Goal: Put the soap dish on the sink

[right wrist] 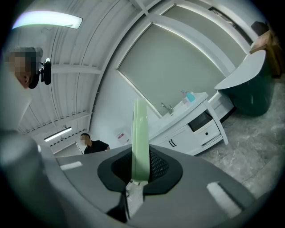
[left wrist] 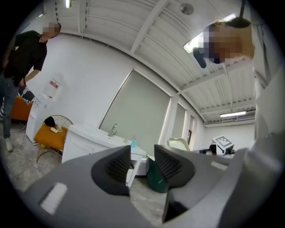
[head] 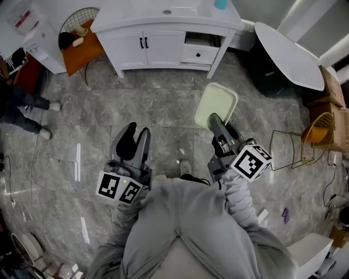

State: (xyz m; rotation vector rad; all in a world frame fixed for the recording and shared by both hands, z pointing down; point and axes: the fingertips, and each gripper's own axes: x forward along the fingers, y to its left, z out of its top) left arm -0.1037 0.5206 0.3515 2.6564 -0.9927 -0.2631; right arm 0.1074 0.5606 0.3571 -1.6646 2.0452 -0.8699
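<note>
A pale green soap dish [head: 216, 105] is clamped at its near edge by my right gripper [head: 214, 120], held out in front of me above the floor. In the right gripper view the soap dish [right wrist: 140, 133] shows edge-on between the dark pads [right wrist: 158, 165], which press on it. My left gripper [head: 133, 143] hangs at the left, its jaws parted with nothing between them [left wrist: 140, 164]. The white sink cabinet [head: 163, 24] stands ahead against the far wall, with a tap [left wrist: 114, 129] and a blue bottle [head: 221, 4] on top.
A person [head: 22, 103] stands at the left by an orange chair [head: 82, 46] and a white dispenser [head: 41, 41]. A white table over a dark green base [head: 286, 52] and wire baskets [head: 319, 128] are at the right. One cabinet drawer [head: 200, 46] hangs open.
</note>
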